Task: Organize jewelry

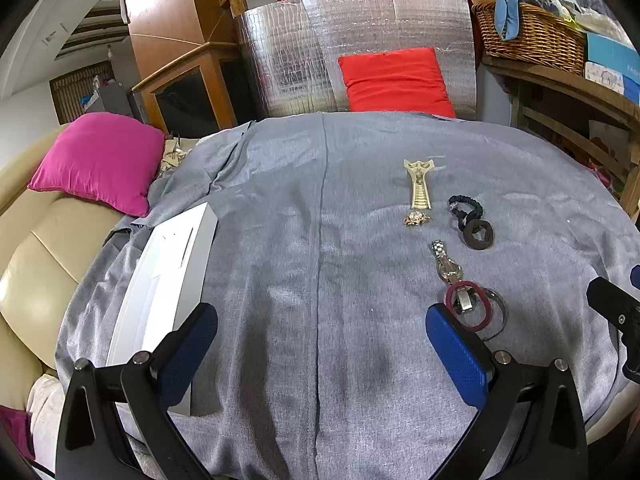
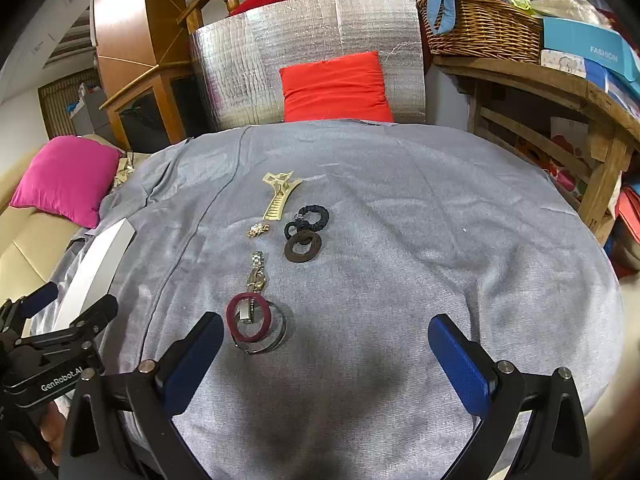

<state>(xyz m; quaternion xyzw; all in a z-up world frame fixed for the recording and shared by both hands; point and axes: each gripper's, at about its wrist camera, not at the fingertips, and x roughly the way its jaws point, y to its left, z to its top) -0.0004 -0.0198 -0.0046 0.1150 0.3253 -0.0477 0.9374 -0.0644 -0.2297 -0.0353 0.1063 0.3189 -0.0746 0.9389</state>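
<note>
2 wrist views, side by side, sharing jewelry (image 1: pixel 448 240)

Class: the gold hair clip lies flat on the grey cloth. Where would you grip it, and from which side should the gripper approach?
Grip the gold hair clip across its narrow ribbed shank, below the flared head, coming straight down from above. It lies flat, so only its long edges offer opposing faces, and the shank looks slim enough for the jaws. The open right gripper seems nearer; keep clear of the brooch at its lower end.

"GenRobot.AI" in white letters on the black body of the left gripper (image 2: pixel 60 336), seen at lower left of the right wrist view. "FASHION" in pale letters on a teal box (image 2: pixel 588 46) on the wooden shelf, upper right. Other box print too small to read.
</note>
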